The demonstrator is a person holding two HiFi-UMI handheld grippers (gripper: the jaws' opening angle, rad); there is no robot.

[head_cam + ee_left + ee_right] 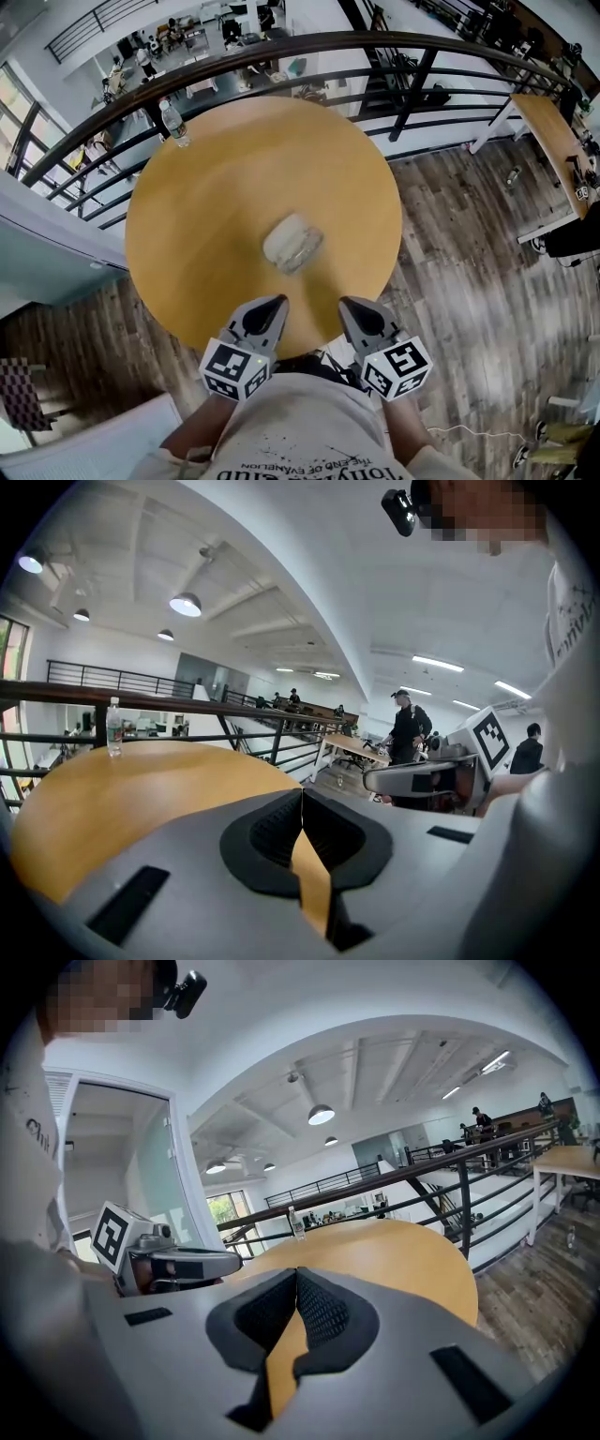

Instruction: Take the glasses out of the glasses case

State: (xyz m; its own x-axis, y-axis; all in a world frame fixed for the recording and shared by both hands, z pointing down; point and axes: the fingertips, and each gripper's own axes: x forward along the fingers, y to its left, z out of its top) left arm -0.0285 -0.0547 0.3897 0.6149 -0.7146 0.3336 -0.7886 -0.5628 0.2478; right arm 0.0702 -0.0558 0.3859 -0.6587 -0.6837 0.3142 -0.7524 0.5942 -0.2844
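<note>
Opening step, nothing yet grasped: left gripper [275, 305] and right gripper [350, 307] hover with fingers pressed together, empty; the glasses case [292, 243], seemingly shut, lies on the table [206, 206] ahead of both fingertips. Next move, probably: part the fingers, reach forward, open the case.

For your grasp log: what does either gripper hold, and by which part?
Nothing: the left gripper and right gripper are shut, empty; the glasses case lies apart.
</note>
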